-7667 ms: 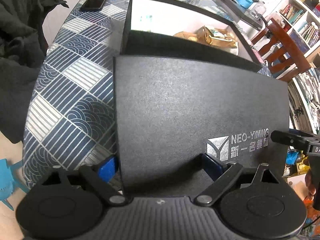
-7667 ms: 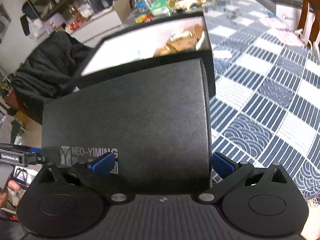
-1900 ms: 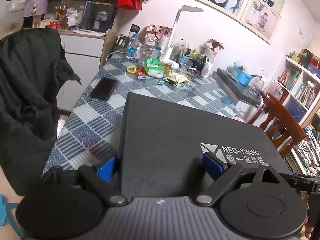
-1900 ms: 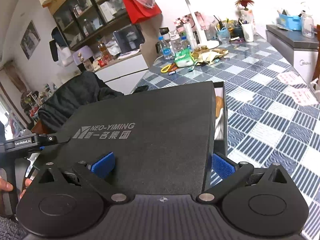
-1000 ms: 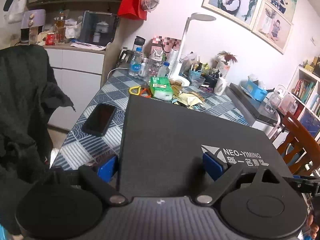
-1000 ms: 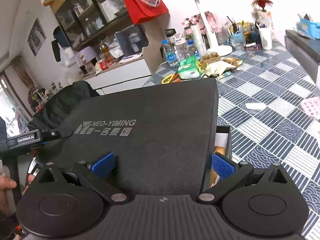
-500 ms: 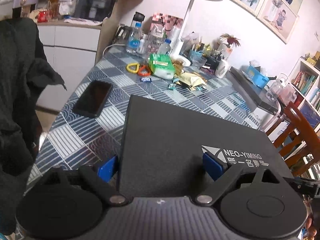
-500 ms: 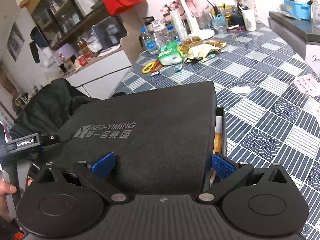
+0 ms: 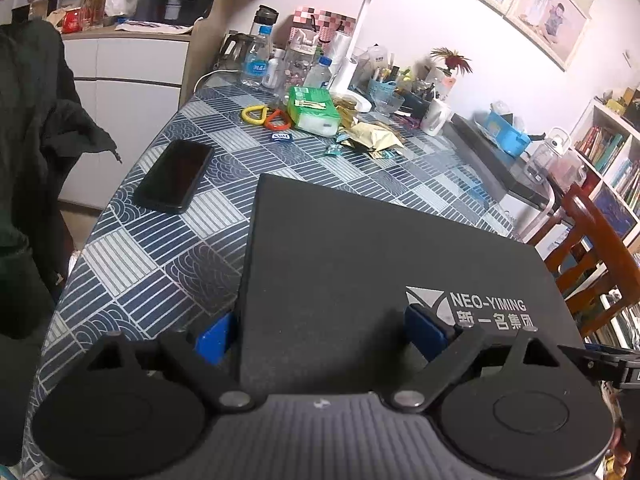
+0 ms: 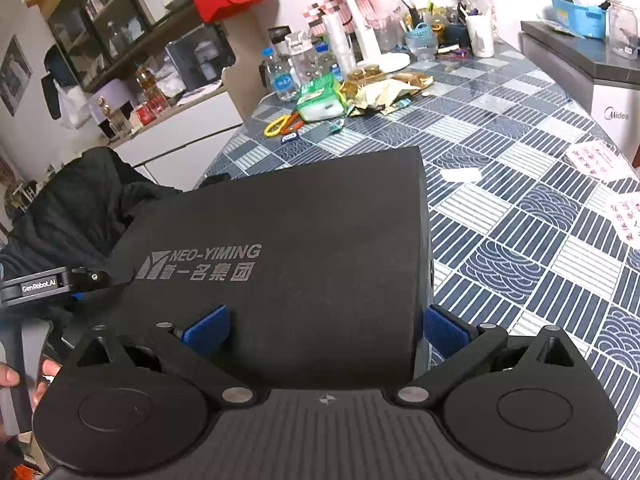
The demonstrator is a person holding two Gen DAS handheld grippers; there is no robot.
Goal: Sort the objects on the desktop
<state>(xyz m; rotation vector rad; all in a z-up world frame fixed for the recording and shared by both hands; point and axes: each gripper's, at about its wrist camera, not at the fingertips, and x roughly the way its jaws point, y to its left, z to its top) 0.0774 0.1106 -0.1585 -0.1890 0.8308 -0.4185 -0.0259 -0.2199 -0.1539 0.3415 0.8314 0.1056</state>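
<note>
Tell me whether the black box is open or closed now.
Closed, apparently: the black lid covers the box on the table, no interior showing in either view. Full seating cannot be told.

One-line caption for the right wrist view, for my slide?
Right tool grips a corner of the black lid over the patterned table, with the left tool at its far side.

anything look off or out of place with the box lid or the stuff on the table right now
The black lid looks square on its box, both grippers gripping a corner; no gap shows. The far end of the table is cluttered: crumpled gold wrappers and loose candy lie spread beside the green tissue pack. A black phone lies near the table's edge.
</note>
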